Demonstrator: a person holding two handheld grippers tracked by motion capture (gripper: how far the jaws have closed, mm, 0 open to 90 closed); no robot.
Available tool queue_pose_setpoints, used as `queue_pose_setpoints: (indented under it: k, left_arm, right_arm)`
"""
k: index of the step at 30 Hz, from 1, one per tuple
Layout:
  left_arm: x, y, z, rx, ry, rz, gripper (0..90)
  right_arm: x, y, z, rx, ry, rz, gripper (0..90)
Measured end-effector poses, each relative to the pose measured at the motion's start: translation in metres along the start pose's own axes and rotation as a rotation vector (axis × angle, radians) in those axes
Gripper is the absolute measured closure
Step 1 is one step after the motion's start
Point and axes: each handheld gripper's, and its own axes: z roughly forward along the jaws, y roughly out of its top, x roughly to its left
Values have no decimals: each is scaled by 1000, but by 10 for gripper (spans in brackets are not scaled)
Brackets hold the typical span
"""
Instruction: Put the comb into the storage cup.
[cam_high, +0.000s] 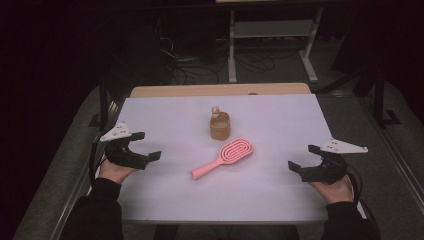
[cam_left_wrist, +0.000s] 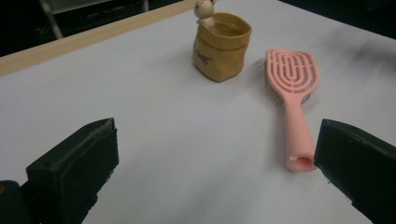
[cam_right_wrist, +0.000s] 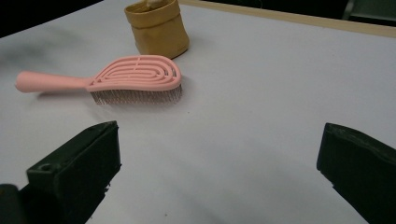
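Nothing is in hand yet: the pink hairbrush (cam_high: 223, 157) lies untouched near the middle of the white table (cam_high: 280, 200), so the whole job of picking it up seems still ahead. The left gripper (cam_high: 140, 146) rests at about nine o'clock from the brush, well apart from it, jaws spread wide and holding nothing. The right gripper (cam_high: 302, 159) sits at about three o'clock, likewise wide open and empty.

The brush looks like smooth moulded plastic: an oval head with looping open slots, fine bristles facing down to the table, and a round, tapering handle pointing toward seven o'clock, hollow at its end. Just beyond the head, at eleven o'clock, stands a small tan pouch (cam_high: 220, 126) with a rolled rim, soft and paper-like, with a small pale figure (cam_high: 215, 111) at its far edge. The table cover is matte and plain.
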Motion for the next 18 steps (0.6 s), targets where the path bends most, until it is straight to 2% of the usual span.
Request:
queue_pose_setpoints:
  k: [8, 11, 18]
  left_arm:
    - [-1, 9, 9, 24, -20, 11, 0]
    - [-3, 12, 14, 21, -42, 6, 0]
    - [-10, 20, 29, 64, -78, 38, 0]
  right_arm:
    - [0, -1, 0, 0, -5, 0, 0]
    - [0, -1, 0, 4, -5, 0, 0]
    - [0, -1, 1, 9, -4, -2, 0]
